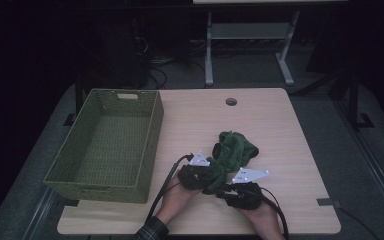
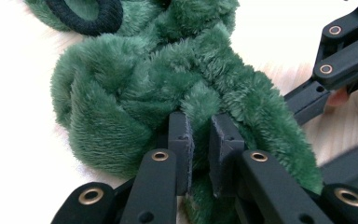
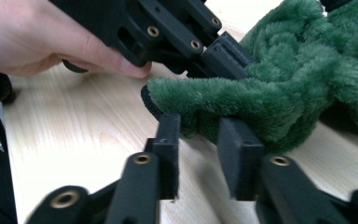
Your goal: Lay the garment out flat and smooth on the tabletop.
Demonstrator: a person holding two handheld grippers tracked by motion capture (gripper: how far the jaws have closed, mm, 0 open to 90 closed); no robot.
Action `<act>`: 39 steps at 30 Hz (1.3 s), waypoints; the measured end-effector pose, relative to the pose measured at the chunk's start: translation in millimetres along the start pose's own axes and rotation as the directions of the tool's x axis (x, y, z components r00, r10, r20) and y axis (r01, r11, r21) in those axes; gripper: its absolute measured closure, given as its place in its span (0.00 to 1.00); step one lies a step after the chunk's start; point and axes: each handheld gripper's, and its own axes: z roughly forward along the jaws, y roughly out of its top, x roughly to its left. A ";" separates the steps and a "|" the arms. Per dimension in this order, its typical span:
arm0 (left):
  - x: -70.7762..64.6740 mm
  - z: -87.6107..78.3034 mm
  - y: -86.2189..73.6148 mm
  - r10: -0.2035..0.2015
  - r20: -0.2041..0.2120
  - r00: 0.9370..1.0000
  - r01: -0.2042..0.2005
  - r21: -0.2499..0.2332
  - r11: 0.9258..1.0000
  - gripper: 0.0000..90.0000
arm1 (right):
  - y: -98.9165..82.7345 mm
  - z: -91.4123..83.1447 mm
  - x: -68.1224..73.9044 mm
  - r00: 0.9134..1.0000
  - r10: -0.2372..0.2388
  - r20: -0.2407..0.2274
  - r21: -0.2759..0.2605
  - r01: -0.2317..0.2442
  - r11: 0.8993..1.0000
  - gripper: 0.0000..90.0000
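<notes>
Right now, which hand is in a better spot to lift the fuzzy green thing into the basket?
Left. The left gripper is already shut on the green fuzzy cloth and sits nearer the basket. The right gripper's pads reach just under the cloth's edge, with no grip showing yet.

Basket [image 1: 105,145] left on table [image 1: 280,125]; garment [image 1: 232,150] right of it.

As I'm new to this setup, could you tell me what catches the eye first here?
A fluffy green garment lies bunched near the table's front middle. The left gripper is shut on a fold of it, and the right gripper reaches its edge beside it. An empty woven green basket sits at the left.
</notes>
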 end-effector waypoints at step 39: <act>5.7 -48.9 10.4 -0.042 0.027 0.999 0.045 -0.123 0.991 0.91 | -4.3 -63.0 -28.5 0.997 0.003 0.076 0.023 -0.004 1.000 1.00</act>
